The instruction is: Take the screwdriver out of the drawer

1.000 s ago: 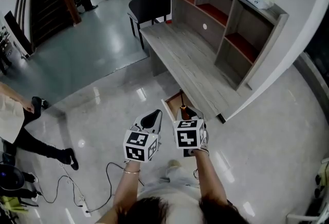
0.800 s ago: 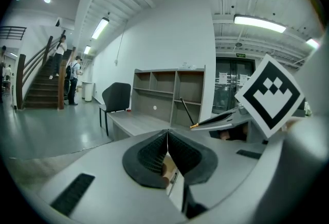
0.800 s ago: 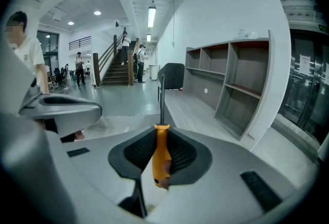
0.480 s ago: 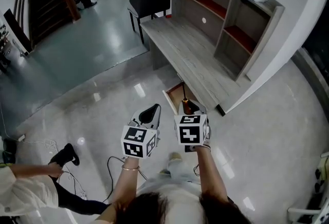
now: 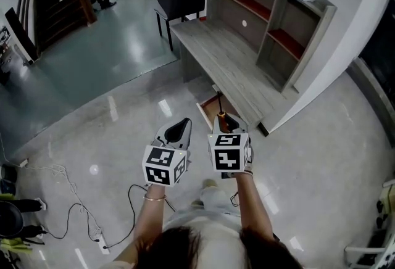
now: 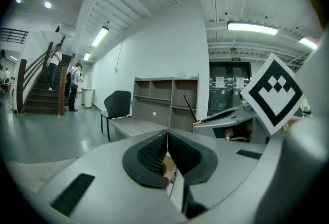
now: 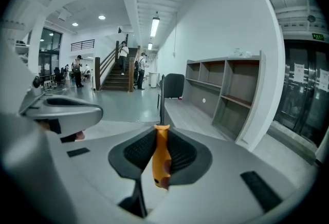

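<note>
Jaws of the right gripper (image 7: 161, 135) pinch the orange handle of the screwdriver (image 7: 160, 162), whose dark shaft stands straight up from the pads. The left gripper (image 6: 167, 143) beside it is pressed together on nothing. The hold reads the same as a second ago; the change is at the left of the head view, where the person crossing the floor (image 5: 123, 132) has gone and only a cable (image 5: 58, 169) lies. In that view the screwdriver's shaft lies over the open drawer (image 5: 203, 107) under the desk (image 5: 228, 70), whose front edge runs just ahead of the right gripper, with bare floor to the left. The marker cube (image 5: 229, 152) hides the grip from the head view. The right gripper view shows it plainly, and the left gripper view catches the shaft slanting before the shelf unit (image 6: 164, 97).
</note>
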Action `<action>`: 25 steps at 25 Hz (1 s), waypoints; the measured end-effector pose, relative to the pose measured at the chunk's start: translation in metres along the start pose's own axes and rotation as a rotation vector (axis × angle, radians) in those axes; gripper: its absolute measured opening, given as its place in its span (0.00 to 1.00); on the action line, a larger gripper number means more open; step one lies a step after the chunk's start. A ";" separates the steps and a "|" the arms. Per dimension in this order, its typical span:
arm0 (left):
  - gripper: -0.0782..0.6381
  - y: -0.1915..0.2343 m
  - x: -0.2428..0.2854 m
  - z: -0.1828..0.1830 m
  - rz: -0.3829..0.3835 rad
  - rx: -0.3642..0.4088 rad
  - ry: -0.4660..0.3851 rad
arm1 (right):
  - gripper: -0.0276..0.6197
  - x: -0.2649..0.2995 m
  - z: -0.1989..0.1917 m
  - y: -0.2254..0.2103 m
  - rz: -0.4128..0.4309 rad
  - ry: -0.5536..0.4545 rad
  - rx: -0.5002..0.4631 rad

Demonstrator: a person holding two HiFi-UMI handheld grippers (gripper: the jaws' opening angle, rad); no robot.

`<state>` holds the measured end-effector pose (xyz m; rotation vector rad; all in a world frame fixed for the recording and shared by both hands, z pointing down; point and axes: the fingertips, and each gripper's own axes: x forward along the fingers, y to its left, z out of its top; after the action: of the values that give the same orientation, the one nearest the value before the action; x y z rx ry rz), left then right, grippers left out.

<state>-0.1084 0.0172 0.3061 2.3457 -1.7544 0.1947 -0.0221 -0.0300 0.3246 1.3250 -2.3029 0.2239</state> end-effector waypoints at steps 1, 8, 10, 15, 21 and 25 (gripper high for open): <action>0.13 -0.001 -0.004 0.001 -0.001 0.001 -0.001 | 0.17 -0.003 0.001 0.002 -0.001 -0.005 0.000; 0.13 -0.005 -0.028 0.003 -0.004 0.014 -0.012 | 0.17 -0.026 -0.001 0.016 -0.009 -0.036 0.010; 0.13 -0.007 -0.034 0.004 -0.004 0.016 -0.014 | 0.17 -0.031 -0.004 0.018 -0.013 -0.040 0.008; 0.13 -0.014 -0.047 0.000 -0.012 0.020 -0.021 | 0.17 -0.047 -0.003 0.023 -0.025 -0.081 0.008; 0.13 -0.016 -0.060 -0.001 -0.009 0.016 -0.030 | 0.17 -0.063 -0.002 0.028 -0.039 -0.119 0.004; 0.13 -0.019 -0.060 0.000 0.000 0.017 -0.034 | 0.17 -0.068 -0.001 0.026 -0.035 -0.149 -0.004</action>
<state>-0.1075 0.0785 0.2904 2.3744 -1.7749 0.1721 -0.0152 0.0364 0.2952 1.4221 -2.3986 0.1123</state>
